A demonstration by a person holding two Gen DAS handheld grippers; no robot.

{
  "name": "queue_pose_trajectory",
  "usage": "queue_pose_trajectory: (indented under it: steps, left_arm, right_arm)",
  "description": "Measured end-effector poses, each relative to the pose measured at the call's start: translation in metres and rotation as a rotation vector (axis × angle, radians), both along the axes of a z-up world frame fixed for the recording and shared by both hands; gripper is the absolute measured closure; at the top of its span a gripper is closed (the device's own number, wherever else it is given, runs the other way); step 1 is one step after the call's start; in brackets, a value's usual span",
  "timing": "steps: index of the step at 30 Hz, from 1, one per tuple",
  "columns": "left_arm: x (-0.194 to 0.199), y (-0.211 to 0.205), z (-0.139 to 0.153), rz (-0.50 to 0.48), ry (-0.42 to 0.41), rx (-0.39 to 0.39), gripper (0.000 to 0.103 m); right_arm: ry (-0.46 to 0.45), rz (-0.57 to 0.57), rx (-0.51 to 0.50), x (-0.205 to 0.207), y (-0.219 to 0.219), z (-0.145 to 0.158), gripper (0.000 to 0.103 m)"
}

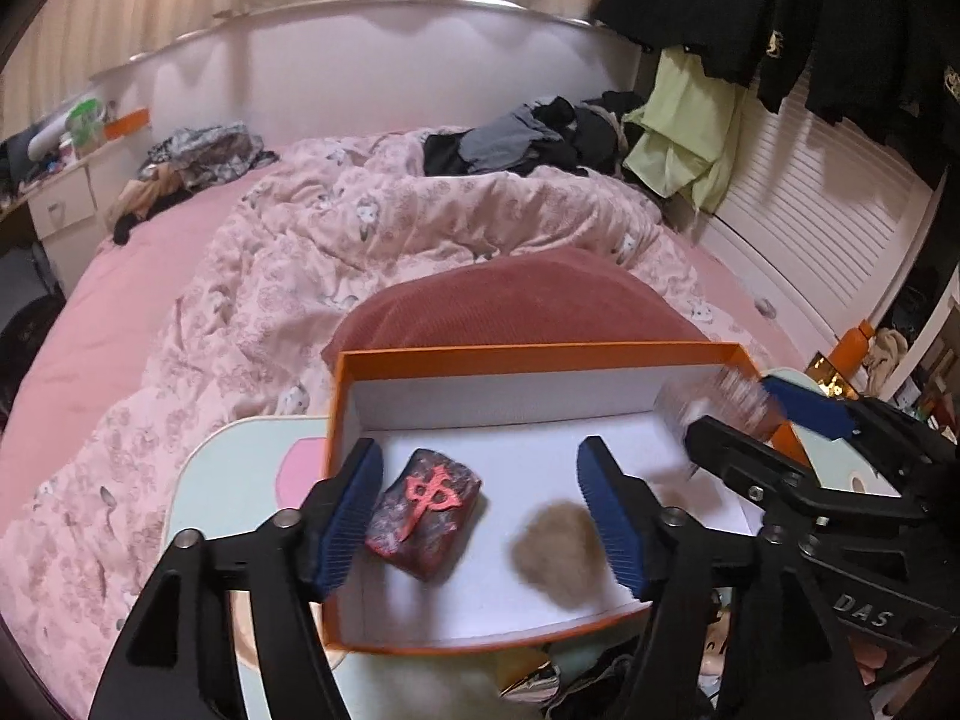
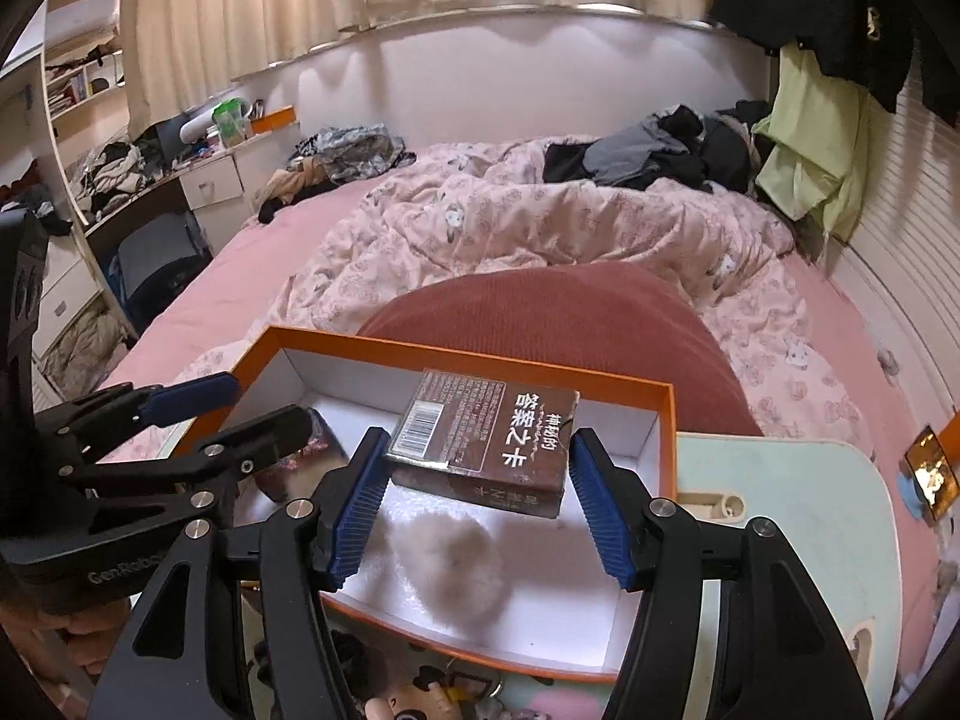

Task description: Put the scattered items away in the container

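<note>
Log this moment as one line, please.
left gripper: open, empty | right gripper: open, card box between pads | orange box: red-marked tile, pom-pom inside

A wide bed with a pink sheet [image 2: 198, 306] is seen filling the middle of the room, covered by a crumpled pale pink floral quilt [image 2: 540, 228]. Dark and grey clothing [image 2: 648, 156] is heaped at its far end, below a plain white wall [image 2: 510, 84]. Cream pleated curtains [image 2: 252, 6] are hung above. A white drawer unit [image 2: 210, 183] and cluttered open shelving [image 2: 72, 84] are noted on the left. Black garments [image 1: 750, 6] and a lime-green garment [image 1: 684, 126] are hung before white slatted panelling [image 1: 810, 204] on the right.
</note>
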State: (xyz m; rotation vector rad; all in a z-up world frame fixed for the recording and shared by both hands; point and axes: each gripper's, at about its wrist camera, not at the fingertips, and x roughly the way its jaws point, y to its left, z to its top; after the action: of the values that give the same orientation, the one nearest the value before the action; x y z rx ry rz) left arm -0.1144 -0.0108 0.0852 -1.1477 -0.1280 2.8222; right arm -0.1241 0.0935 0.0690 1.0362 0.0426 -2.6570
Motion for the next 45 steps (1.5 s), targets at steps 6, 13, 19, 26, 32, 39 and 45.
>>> queue_pose_trajectory:
  steps: [6, 13, 19, 26, 32, 39, 45]
  left_arm:
    - [0.022, -0.008, 0.006, -0.013, -0.01, 0.06, 0.027]
    - [0.081, 0.003, 0.01, -0.078, 0.035, 0.002, 0.019]
    - [0.139, 0.009, -0.013, -0.139, 0.012, -0.049, 0.016]
    - [0.166, -0.002, -0.053, -0.05, -0.039, -0.112, 0.015]
    - [0.158, -0.001, -0.069, -0.029, -0.098, -0.131, 0.013]
    - [0.161, -0.006, -0.077, 0.038, -0.084, -0.103, 0.001]
    - [0.167, -0.003, -0.082, 0.057, -0.049, -0.103, 0.0]
  right_arm:
    - [0.035, -0.012, -0.02, 0.016, 0.006, 0.008, 0.025]
    - [0.075, 0.0, -0.056, 0.069, 0.024, 0.021, 0.025]
    - [0.0, 0.012, -0.009, 0.118, 0.042, -0.008, 0.025]
    - [-0.073, -0.064, 0.065, 0.147, 0.062, -0.05, 0.025]
    - [-0.097, -0.087, 0.117, 0.15, 0.064, -0.066, 0.025]
    - [-0.084, -0.102, 0.117, 0.154, 0.065, -0.073, 0.009]
    - [-0.084, -0.104, 0.119, 0.157, 0.065, -0.077, 0.0]
